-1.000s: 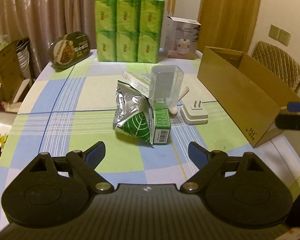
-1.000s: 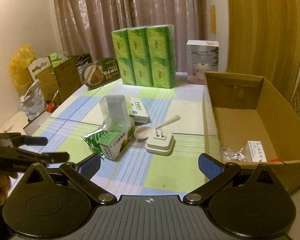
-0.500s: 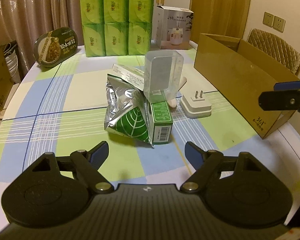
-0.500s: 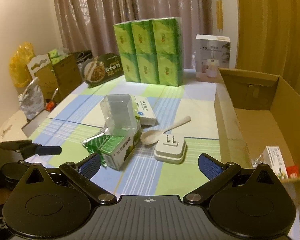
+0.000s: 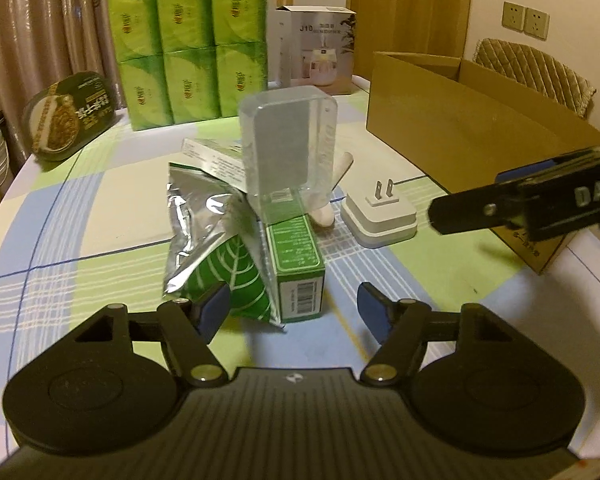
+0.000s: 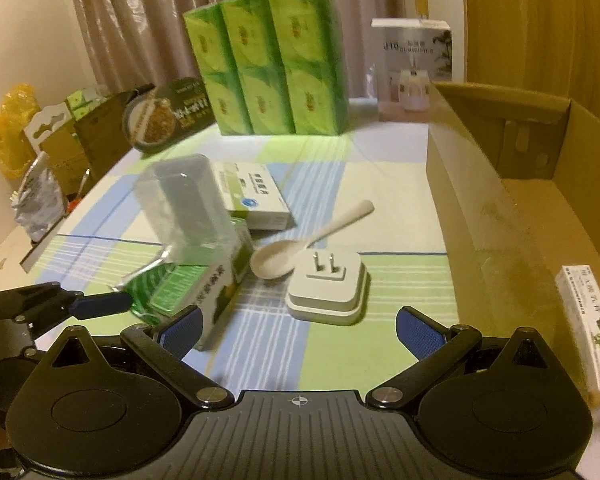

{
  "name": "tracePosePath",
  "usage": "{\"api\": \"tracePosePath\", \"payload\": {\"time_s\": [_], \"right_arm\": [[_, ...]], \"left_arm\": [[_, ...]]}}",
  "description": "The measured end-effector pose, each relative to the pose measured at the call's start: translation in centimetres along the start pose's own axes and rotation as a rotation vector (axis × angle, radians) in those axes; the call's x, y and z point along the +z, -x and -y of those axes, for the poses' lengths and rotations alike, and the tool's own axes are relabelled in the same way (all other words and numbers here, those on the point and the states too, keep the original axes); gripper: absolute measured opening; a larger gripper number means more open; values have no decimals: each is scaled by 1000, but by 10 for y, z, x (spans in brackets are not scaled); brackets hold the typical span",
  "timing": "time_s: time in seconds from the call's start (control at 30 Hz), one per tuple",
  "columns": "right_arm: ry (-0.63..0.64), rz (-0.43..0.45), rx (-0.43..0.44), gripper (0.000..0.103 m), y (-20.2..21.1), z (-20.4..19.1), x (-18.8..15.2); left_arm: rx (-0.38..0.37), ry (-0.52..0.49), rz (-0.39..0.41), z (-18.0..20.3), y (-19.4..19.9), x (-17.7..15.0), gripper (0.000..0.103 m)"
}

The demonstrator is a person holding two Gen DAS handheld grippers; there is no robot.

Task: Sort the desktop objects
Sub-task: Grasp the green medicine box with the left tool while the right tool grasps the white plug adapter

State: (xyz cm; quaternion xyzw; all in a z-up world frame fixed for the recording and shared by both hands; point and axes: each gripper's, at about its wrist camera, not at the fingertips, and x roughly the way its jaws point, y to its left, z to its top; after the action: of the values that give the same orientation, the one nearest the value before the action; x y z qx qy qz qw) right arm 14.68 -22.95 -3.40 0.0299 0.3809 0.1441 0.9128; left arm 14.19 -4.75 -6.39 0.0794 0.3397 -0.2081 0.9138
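The pile I was sorting sat near the middle of the tabletop (image 5: 80,216): a crinkled silver foil pouch (image 5: 204,240) with a green leaf print leaned against a green carton (image 5: 298,264), whose barcoded end faced me. A clear, rounded plastic case (image 5: 288,148) stood tilted on top of the carton and hid most of it. Behind the pile lay a flat white medicine box (image 6: 256,196), only partly showing in my left view. A cream spoon (image 6: 300,244) lay with its bowl just beside a white, soft-cornered plug adapter (image 6: 328,284), prongs up; the clear case cut off most of the spoon from the left.

My left gripper (image 5: 294,308) was closing, its blue pads either side of the pouch's lower corner and the carton's end. I could not make out any pad pressing on them. My right gripper (image 6: 298,328) stood wide open and empty, just short of the adapter.

The open cardboard box (image 6: 472,184) ran along the tabletop's right edge, with a small white carton (image 6: 588,320) inside, its print blurred. Green tissue packs (image 5: 188,44), a humidifier box (image 5: 320,52) and an oval food tray (image 5: 66,114) lined the far edge. The checked cloth in front of the adapter lay bare.
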Motion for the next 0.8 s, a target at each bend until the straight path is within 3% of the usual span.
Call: {"api": "tracePosePath", "payload": {"time_s": [0.47,0.57,0.8], "right_arm": [[-21,-54,-23,99,-53,15,6],[-27,-68,-25,95,-65,17,7],[-1,-102,-42,87,-84,13,9]], "left_arm": [[2,-5,-12,0,-34,4,43],[-2,8,-21,-2,-37,4,28],[-8,30,-30,-4,-34,4,25]]}}
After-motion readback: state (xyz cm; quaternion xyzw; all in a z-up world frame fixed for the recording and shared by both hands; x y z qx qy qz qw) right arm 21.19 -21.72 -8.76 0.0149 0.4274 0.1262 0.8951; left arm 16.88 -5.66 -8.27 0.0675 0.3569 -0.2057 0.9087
